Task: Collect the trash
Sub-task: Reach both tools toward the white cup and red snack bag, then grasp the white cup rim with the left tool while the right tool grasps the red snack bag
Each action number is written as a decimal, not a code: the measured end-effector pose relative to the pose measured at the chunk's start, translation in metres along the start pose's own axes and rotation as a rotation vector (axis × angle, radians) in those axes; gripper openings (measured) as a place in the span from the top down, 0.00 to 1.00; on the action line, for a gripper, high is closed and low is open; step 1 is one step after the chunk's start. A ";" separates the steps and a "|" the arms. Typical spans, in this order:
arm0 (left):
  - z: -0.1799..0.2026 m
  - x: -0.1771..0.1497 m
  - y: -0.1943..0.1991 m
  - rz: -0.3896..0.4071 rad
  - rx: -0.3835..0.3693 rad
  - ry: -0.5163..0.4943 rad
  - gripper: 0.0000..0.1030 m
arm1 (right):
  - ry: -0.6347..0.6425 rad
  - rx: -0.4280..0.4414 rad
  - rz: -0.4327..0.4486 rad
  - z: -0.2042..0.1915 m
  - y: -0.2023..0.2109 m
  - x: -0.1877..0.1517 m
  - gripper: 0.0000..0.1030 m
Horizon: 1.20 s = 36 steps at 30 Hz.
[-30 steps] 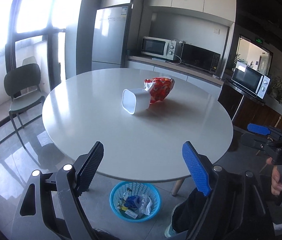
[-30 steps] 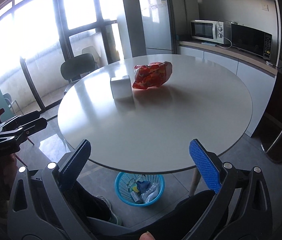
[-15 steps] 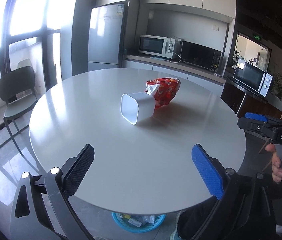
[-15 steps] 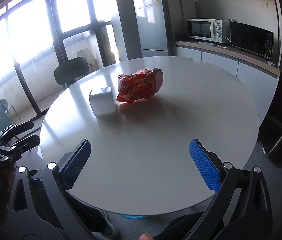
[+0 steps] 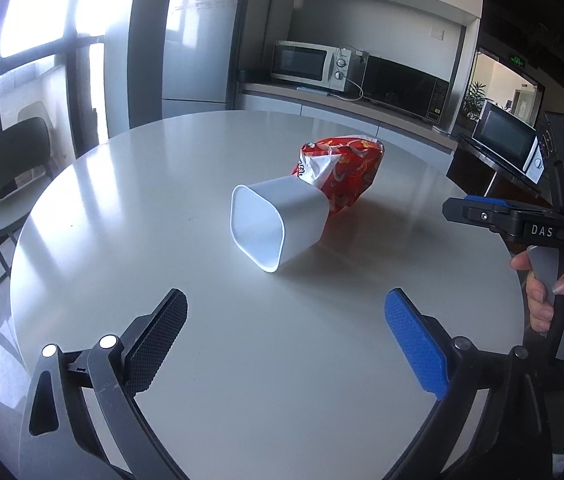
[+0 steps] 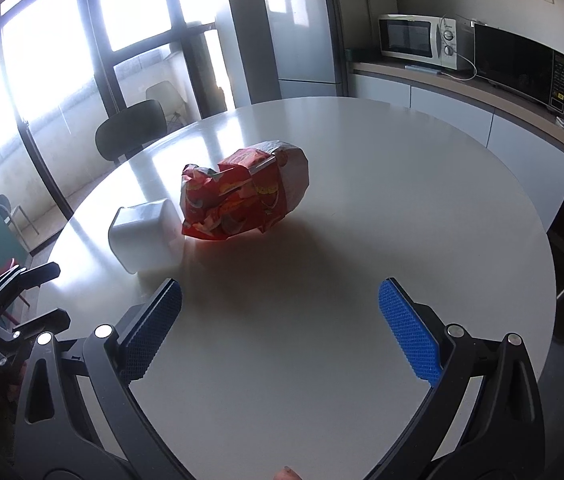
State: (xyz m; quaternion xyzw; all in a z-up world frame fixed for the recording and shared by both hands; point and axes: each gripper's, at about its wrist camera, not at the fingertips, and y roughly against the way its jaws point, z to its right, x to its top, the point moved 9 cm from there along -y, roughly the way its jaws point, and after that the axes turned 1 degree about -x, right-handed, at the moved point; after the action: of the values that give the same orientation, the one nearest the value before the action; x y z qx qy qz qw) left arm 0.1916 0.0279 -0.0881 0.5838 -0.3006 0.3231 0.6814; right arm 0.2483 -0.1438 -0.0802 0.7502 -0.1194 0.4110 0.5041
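Note:
A white plastic cup lies on its side on the round grey table, its mouth turned toward the left wrist camera. Behind it and touching it rests a crumpled red snack bag. My left gripper hovers over the table's near part, open wide, with nothing between its fingers and the cup straight ahead. In the right wrist view the bag sits ahead and the cup to its left. My right gripper is open and empty, short of the bag.
A dark chair stands left of the table by the windows. A fridge and microwaves line the back counter. A hand holds the right gripper's handle at the table's right edge.
Both grippers have moved forward over the table toward the cup and bag, which now look larger. The left jaws have spread wider. The blue trash basket under the table has dropped out of sight.

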 end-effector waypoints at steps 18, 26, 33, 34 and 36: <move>-0.010 0.009 -0.057 -0.171 -0.074 0.049 0.21 | -0.027 0.016 -0.094 0.002 -0.095 0.034 0.28; -0.002 0.013 -0.064 -0.192 -0.098 0.030 0.42 | -0.013 0.059 -0.114 -0.006 -0.105 0.040 0.56; 0.019 0.017 -0.066 -0.178 -0.137 -0.006 0.97 | 0.000 0.080 -0.122 -0.014 -0.100 0.036 0.88; 0.021 0.020 -0.061 -0.157 -0.133 -0.014 0.98 | 0.001 0.072 -0.116 -0.013 -0.097 0.036 0.94; 0.024 0.022 -0.053 -0.138 -0.150 -0.011 0.98 | -0.001 0.070 -0.104 -0.014 -0.090 0.035 0.98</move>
State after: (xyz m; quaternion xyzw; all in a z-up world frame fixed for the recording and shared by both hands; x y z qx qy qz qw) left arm 0.2462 0.0001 -0.0993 0.5521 -0.2870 0.2487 0.7422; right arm 0.3177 -0.0819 -0.1115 0.7727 -0.0661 0.3879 0.4982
